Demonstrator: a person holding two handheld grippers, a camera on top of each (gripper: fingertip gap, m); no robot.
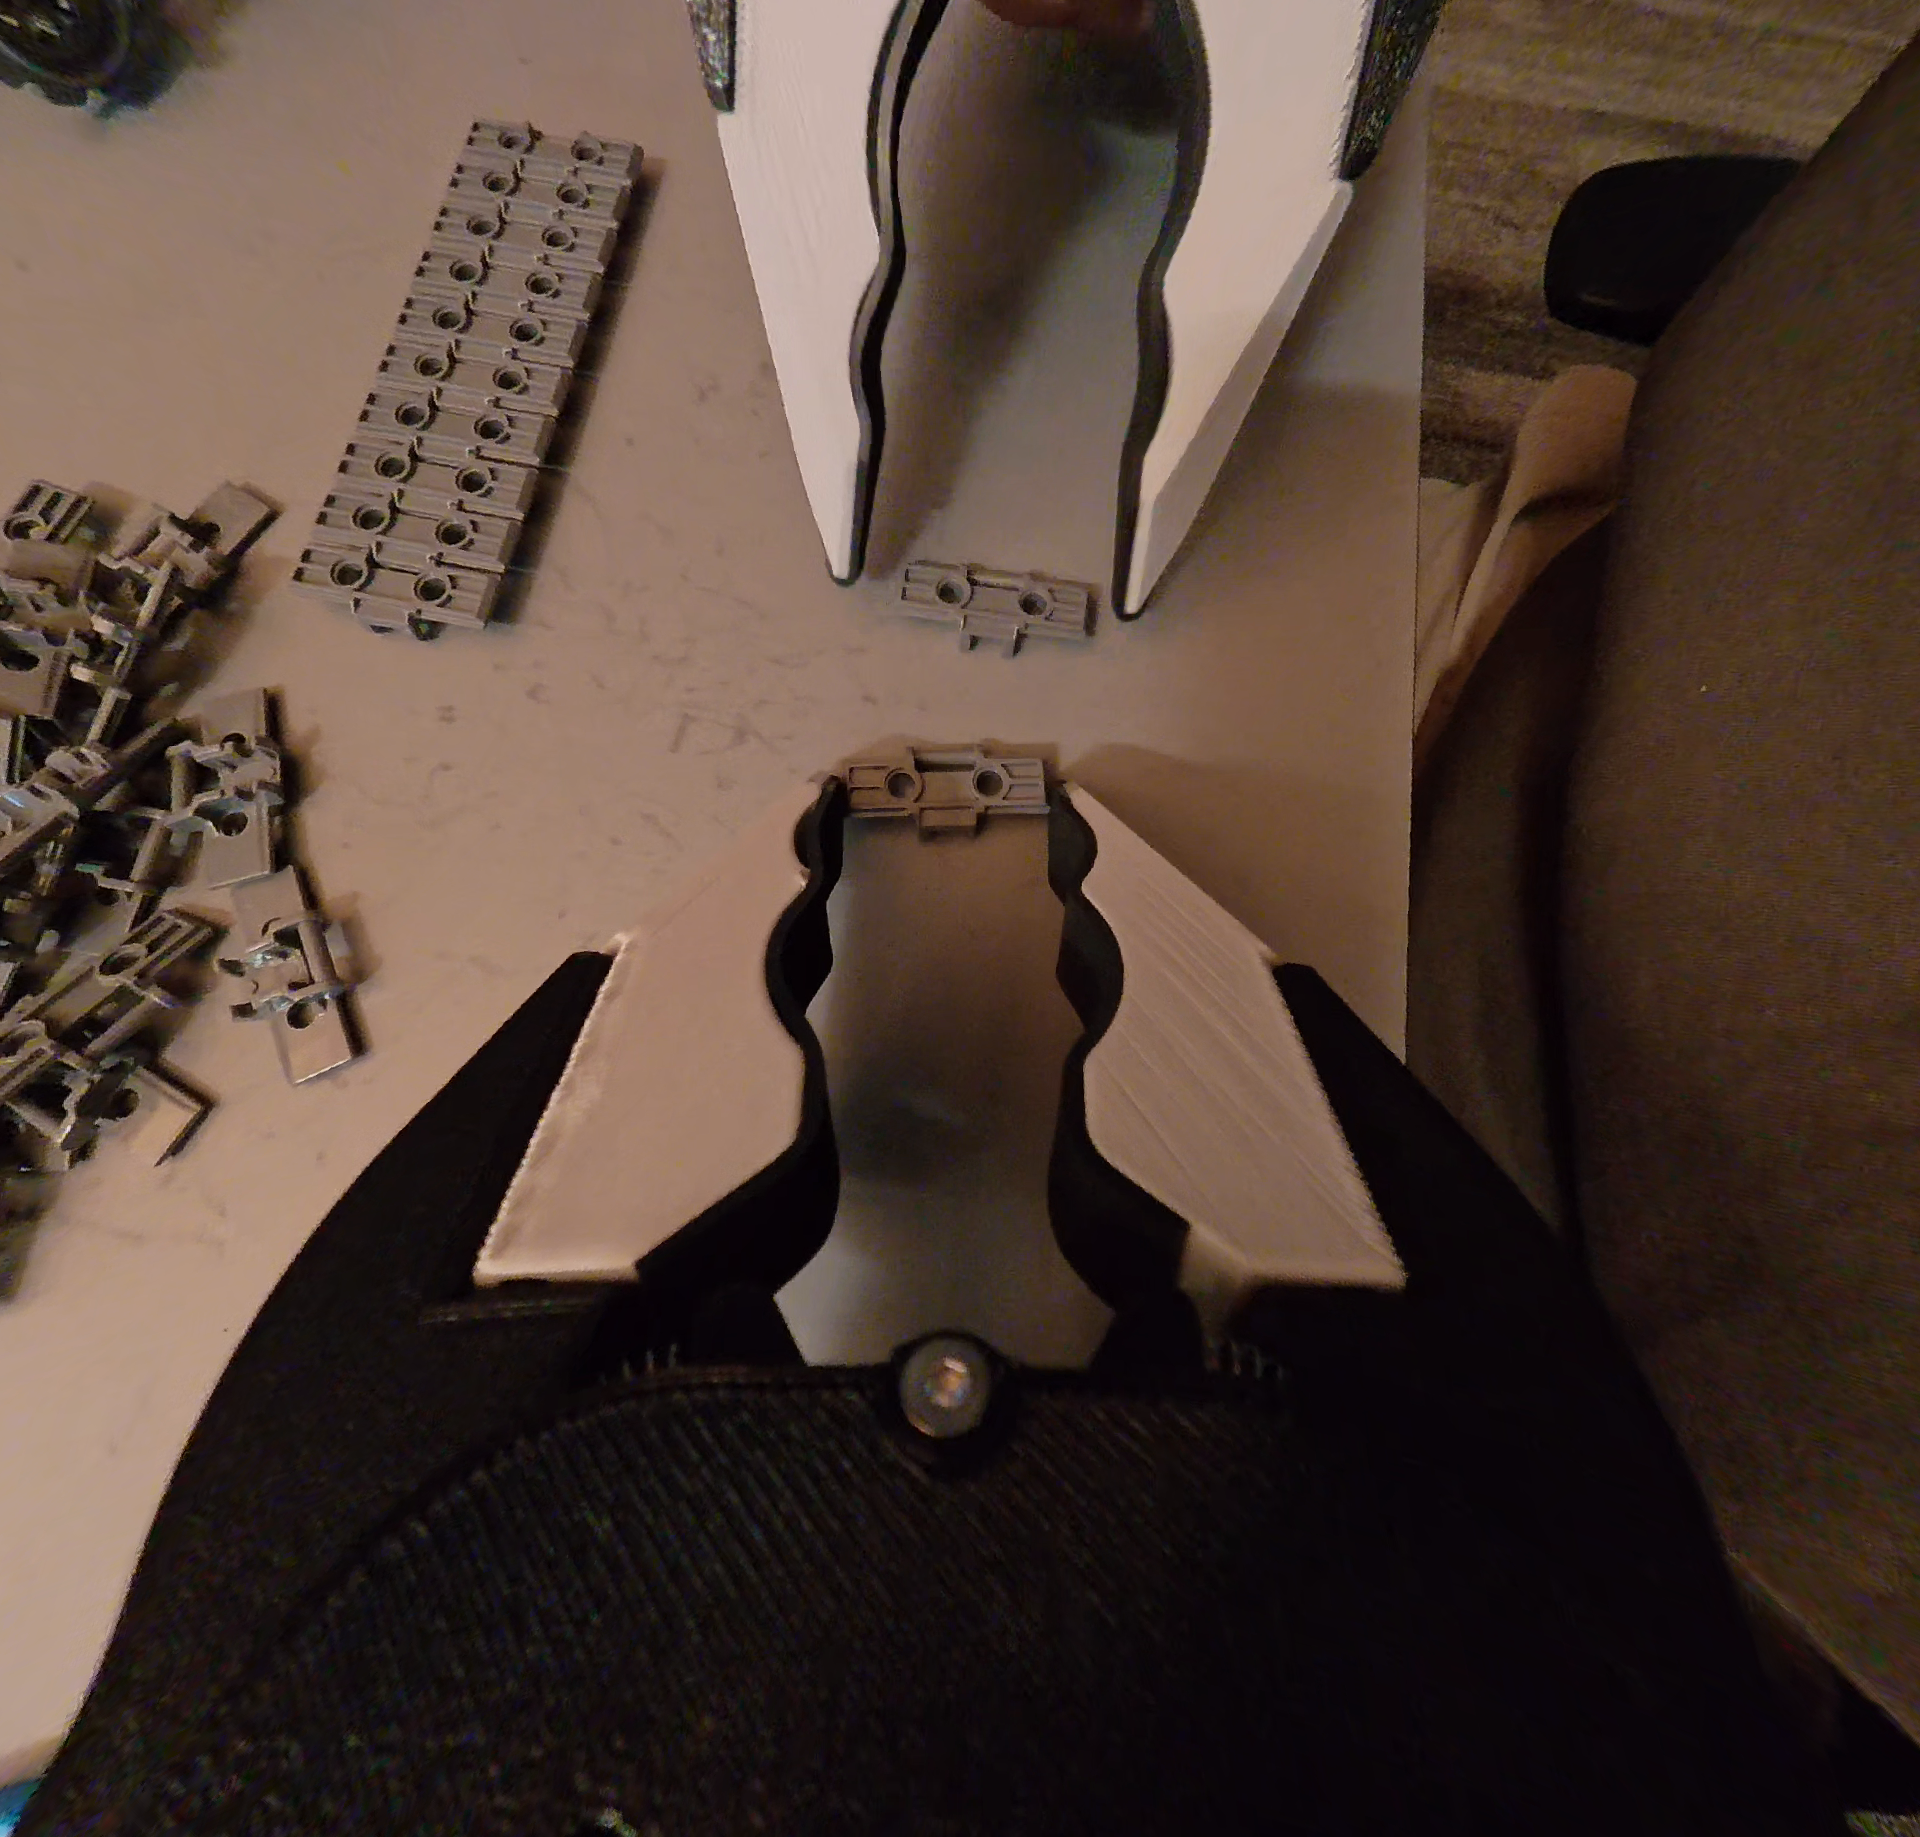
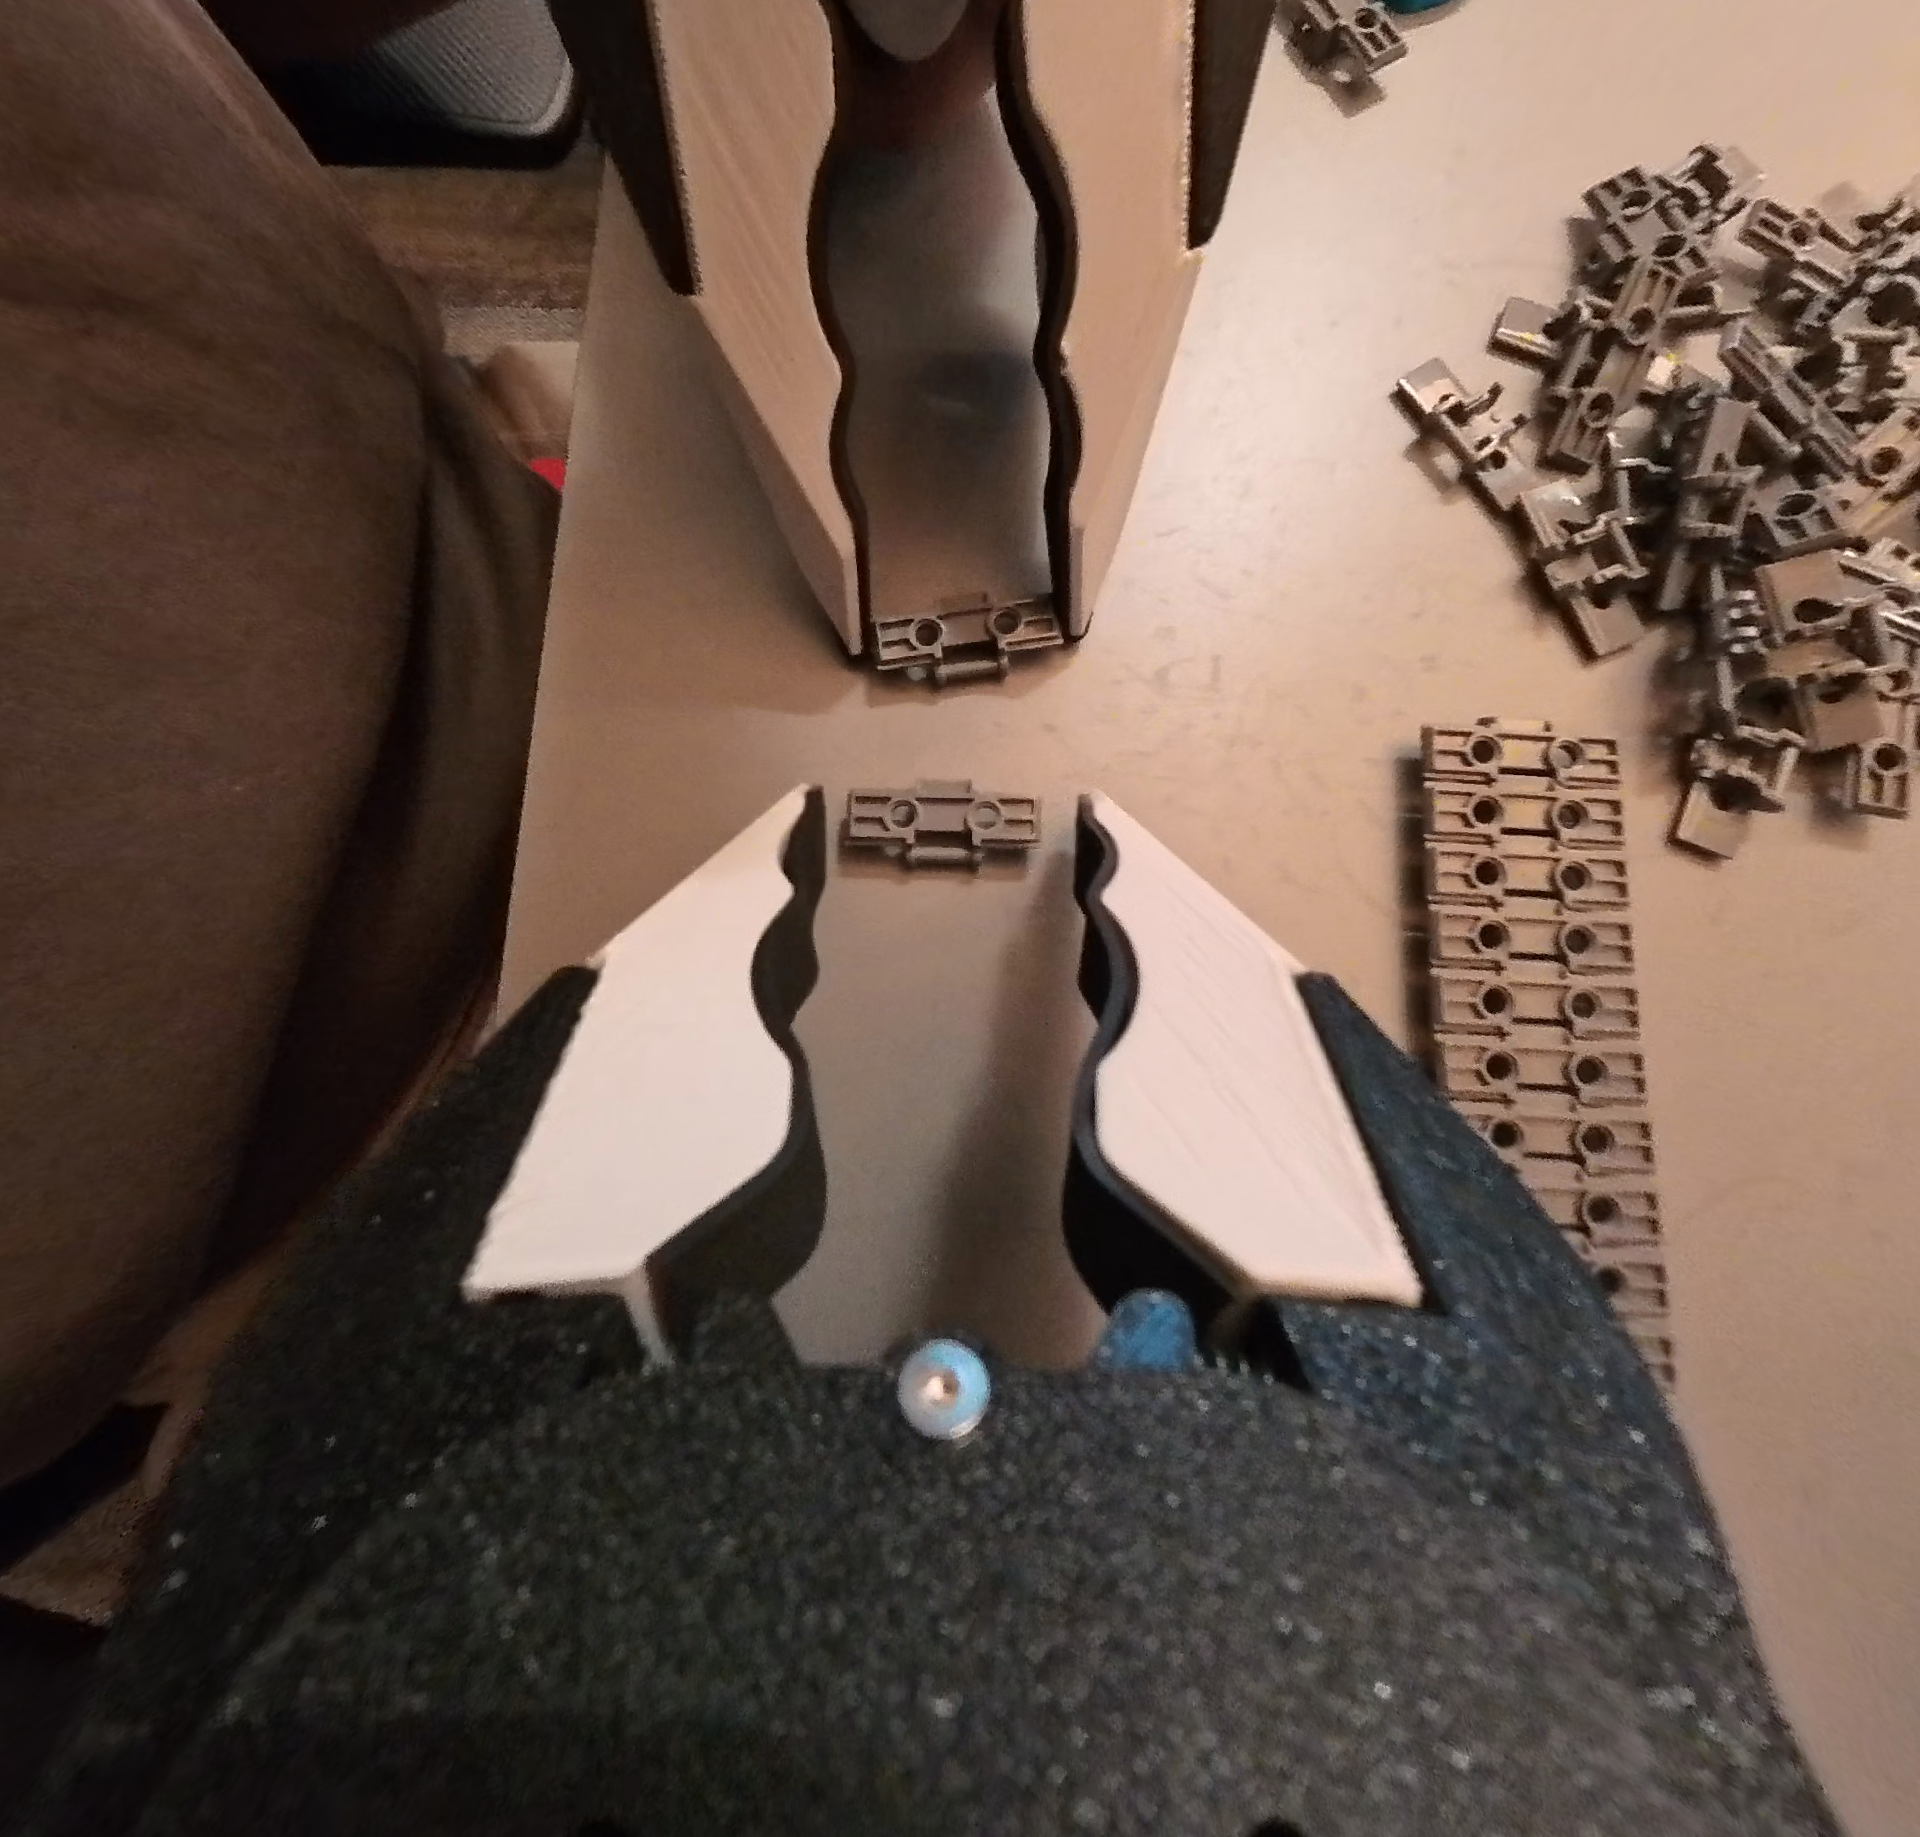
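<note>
In the left wrist view, the left gripper [image 1: 948, 788] was at 6 o'clock, and its jaws pressed a grey track link [image 1: 945, 785] from both sides at the tips, so the link was held between them. Just beyond it, toward 12 o'clock, a second grey link [image 1: 997, 603] lay flat on the pale table [image 1: 644, 707]. The right gripper [image 1: 982, 592] came down from 12 o'clock with its jaws standing wider than this link, one tip at each end of it; in the right wrist view a small gap showed on both sides, so the link [image 2: 940, 828] was not gripped. At 10 o'clock lay a joined strip of links [image 1: 468, 379], flat and straight. At 9 o'clock, near the table edge, was a loose heap of links [image 1: 114, 811]. A dark chair [image 1: 1714, 852] stood at 3 o'clock, beside the table.
</note>
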